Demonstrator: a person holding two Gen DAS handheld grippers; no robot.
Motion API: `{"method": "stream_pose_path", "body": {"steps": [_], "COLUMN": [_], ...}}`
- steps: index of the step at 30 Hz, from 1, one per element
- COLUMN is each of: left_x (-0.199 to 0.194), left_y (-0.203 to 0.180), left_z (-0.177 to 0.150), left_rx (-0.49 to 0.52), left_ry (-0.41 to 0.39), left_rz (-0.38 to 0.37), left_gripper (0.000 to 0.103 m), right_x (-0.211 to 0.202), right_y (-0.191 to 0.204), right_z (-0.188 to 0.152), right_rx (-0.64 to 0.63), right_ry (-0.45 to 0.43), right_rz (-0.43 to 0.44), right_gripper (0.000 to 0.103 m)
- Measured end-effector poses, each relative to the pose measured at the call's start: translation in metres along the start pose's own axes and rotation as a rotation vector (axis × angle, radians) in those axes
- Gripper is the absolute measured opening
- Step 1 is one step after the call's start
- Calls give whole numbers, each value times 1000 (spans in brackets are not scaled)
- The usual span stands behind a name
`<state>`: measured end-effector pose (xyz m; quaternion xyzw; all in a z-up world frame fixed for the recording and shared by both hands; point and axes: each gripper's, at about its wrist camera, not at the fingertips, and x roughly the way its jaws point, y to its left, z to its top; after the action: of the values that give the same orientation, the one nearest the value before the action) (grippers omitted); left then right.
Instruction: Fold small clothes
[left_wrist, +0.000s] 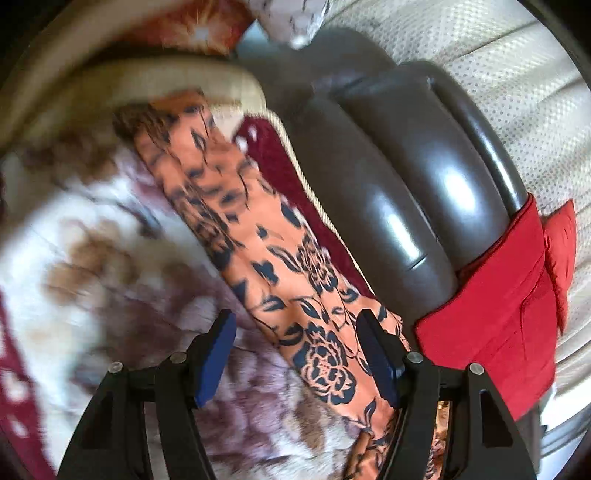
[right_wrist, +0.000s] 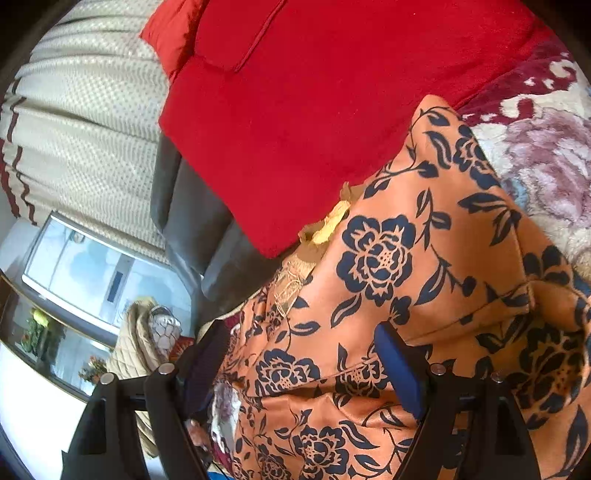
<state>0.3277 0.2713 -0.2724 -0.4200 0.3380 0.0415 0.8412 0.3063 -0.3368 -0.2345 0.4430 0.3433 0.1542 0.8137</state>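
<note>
An orange garment with dark blue flowers lies as a long folded strip on a floral blanket. My left gripper is open just above its near end, the strip running between and past the blue-padded fingers. In the right wrist view the same orange garment fills the lower right in loose folds. My right gripper is open with the cloth lying between its fingers, not pinched.
A red folded cloth hangs over a dark brown leather sofa arm; the red cloth also shows in the right wrist view. Cream curtains hang behind. A glass-topped table stands at the left.
</note>
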Motion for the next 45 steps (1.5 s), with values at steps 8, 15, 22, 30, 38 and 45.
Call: {"method": "stream_pose_path", "body": {"steps": [8, 15, 22, 30, 38, 45], "left_x": [22, 28, 25, -21, -23, -22], "left_y": [27, 56, 28, -142, -275, -299], "left_z": [25, 50, 58, -1, -172, -273], "left_rx": [-141, -241, -93, 454, 905, 1057], "left_ry": [-72, -139, -187, -170, 60, 302], "left_rz": [18, -2, 49, -95, -283, -267], "left_gripper": [67, 53, 4, 5, 5, 60], "right_x": [4, 12, 13, -10, -43, -60], "right_y": [0, -6, -8, -8, -17, -27], "right_z": [0, 3, 5, 14, 23, 34], "right_rx": [-29, -24, -28, 6, 37, 83], "right_ry": [13, 25, 22, -50, -115, -137], "right_rz": [-24, -36, -53, -34, -30, -13], "right_gripper": [83, 83, 83, 83, 83, 83]}}
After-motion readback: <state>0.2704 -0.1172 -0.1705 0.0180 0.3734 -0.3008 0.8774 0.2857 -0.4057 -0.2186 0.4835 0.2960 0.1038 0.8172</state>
